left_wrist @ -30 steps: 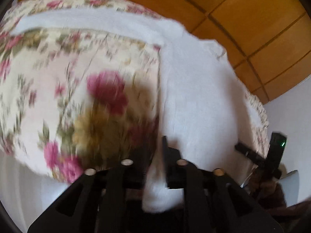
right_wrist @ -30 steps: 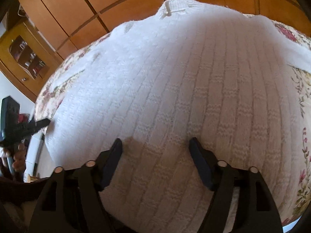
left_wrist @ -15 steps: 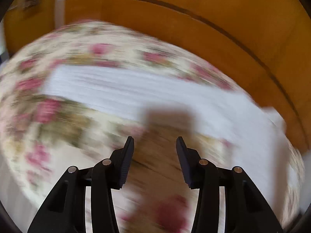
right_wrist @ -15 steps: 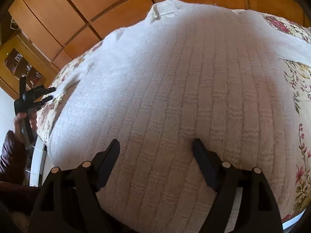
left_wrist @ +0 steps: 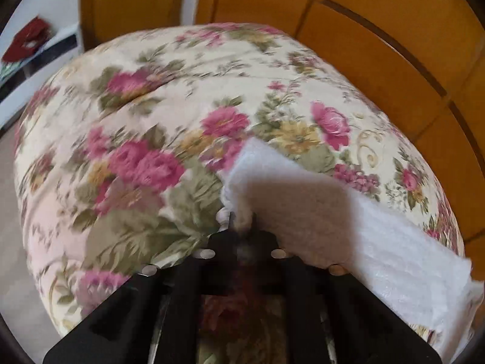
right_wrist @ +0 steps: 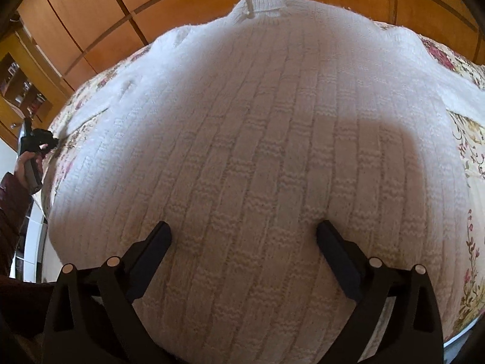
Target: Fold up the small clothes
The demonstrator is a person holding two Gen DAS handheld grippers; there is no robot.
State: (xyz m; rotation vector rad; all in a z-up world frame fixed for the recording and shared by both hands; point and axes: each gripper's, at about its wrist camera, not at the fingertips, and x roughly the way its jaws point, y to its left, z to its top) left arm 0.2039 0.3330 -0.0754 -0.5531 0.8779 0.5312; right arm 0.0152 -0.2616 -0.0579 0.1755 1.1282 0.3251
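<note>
My left gripper is clamped on the cuff of the white ribbed-knit sweater, low centre of frame. My right gripper hovers spread wide above the sweater's body. It lies flat on the floral-print bedspread, orange wooden wall panels behind.

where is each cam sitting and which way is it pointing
Left wrist: on the left claw, low over the floral bedspread, facing the wooden wall; its shut fingers pinch the white sweater's sleeve end.
Right wrist: on the open right claw, above the white sweater, looking toward its collar; the person's hand shows at the left.
Shared: sweater, bedspread, wooden wall.
</note>
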